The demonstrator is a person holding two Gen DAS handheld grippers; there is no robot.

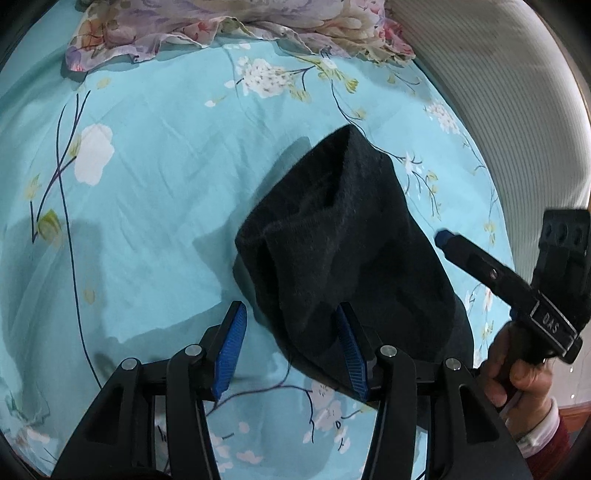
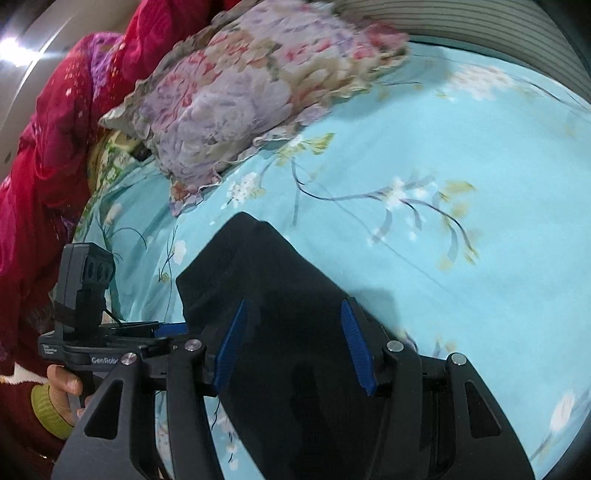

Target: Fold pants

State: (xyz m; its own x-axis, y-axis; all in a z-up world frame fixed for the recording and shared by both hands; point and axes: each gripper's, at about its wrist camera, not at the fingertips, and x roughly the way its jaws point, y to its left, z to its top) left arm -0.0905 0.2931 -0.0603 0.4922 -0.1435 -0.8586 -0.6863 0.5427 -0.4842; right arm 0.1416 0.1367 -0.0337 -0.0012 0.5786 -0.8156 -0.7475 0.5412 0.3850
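Observation:
The dark navy pants (image 1: 340, 236) lie folded in a compact bundle on the turquoise flowered bedsheet (image 1: 155, 155). My left gripper (image 1: 291, 325) is open; its right finger touches the near edge of the bundle and its left finger stands over bare sheet. In the right wrist view the pants (image 2: 280, 288) fill the lower middle. My right gripper (image 2: 295, 325) is open, with both blue pads above the dark cloth and nothing held between them. The right gripper also shows at the right edge of the left wrist view (image 1: 480, 258), beside the pants.
A pillow with purple and pink flowers (image 2: 243, 96) lies at the head of the bed, also in the left wrist view (image 1: 229, 26). A red quilt (image 2: 48, 122) is heaped at the left. A ribbed white headboard (image 1: 498, 99) curves along the right. The left gripper's body (image 2: 85, 306) shows at lower left.

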